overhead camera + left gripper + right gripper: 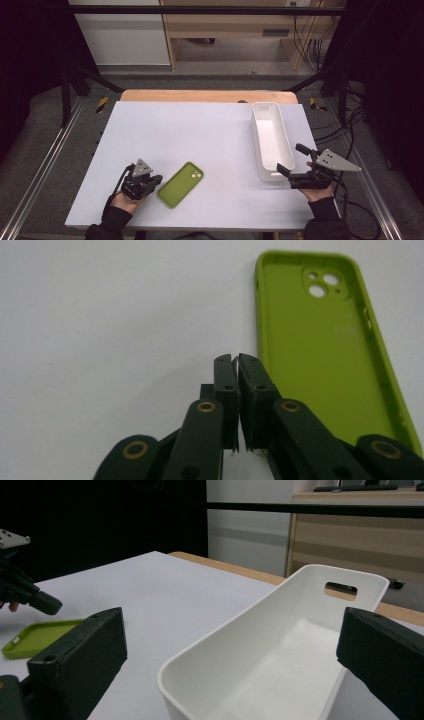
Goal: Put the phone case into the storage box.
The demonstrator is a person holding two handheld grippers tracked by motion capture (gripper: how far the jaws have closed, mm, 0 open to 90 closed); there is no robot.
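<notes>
White table (210, 130) holds one green phone case (181, 184), one white bin (270, 137) — left gripper (155, 179) clenched empty, right gripper (291, 161) spread wide.

From my screen: white table top (200, 130), wooden edge (207, 95) at far side. Beyond, grey floor (235, 65), light wood desk (235, 22), cables (307, 47). Black curtains (30, 60) flank both sides.

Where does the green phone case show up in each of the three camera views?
High view: the green phone case lies low and left of centre on the white table, beside the left gripper.
Left gripper view: it lies at the right, hollow side up, next to the shut jaws.
Right gripper view: it sits at the left edge, flat on the table.
Shared landmark: the white table surface.
</notes>
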